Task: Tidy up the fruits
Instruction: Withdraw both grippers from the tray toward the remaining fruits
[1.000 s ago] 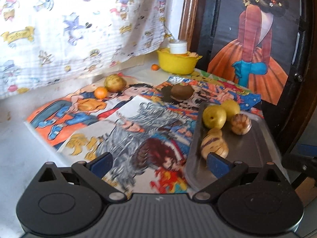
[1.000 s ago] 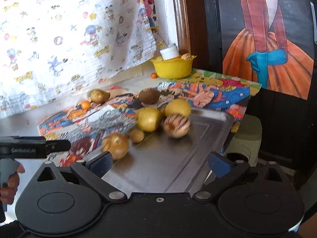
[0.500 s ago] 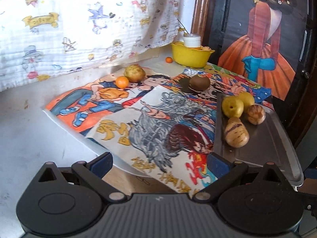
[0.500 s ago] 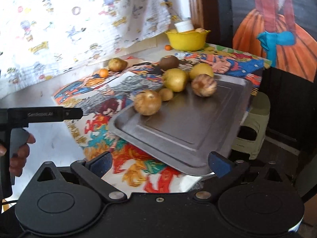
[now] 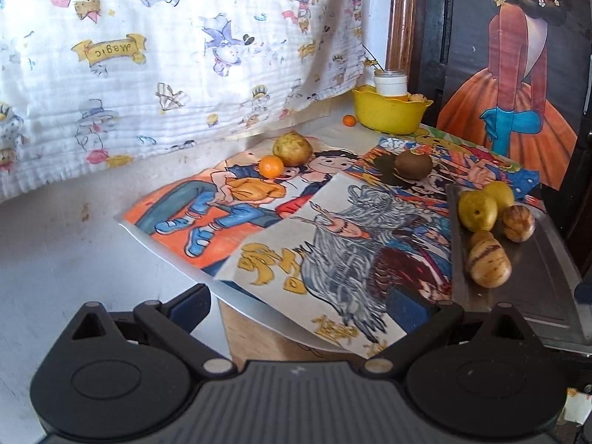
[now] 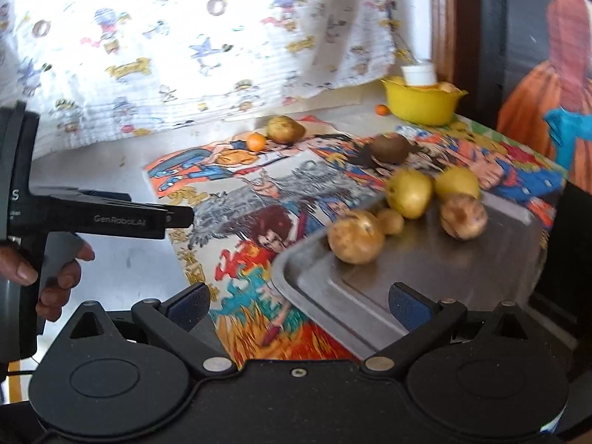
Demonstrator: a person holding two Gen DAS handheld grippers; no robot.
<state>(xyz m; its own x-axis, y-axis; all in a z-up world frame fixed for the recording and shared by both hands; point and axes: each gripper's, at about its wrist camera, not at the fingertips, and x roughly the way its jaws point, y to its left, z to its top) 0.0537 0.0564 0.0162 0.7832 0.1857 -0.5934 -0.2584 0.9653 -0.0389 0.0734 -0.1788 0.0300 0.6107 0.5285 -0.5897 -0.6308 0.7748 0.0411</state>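
A metal tray (image 5: 536,277) (image 6: 425,277) lies at the table's right side with several yellow and striped fruits (image 5: 477,210) (image 6: 355,236) on it. A kiwi (image 5: 413,164) (image 6: 389,147), a small orange (image 5: 271,166) (image 6: 256,141) and a yellowish fruit (image 5: 292,148) (image 6: 285,129) lie on the cartoon posters (image 5: 259,214). My left gripper (image 5: 299,305) is open and empty over the table's front edge. My right gripper (image 6: 299,305) is open and empty, near the tray's front corner. The left gripper's body also shows in the right wrist view (image 6: 92,218).
A yellow bowl (image 5: 388,111) (image 6: 421,101) holding a white jar and fruit stands at the back by the wall, with a tiny orange (image 5: 349,120) beside it. A patterned white cloth (image 5: 166,55) hangs behind. A dark panel with a painted figure (image 5: 518,74) stands at the right.
Both grippers have pulled back from the table, so the tray and fruits look farther off. Both stay open. The fruits have not moved.
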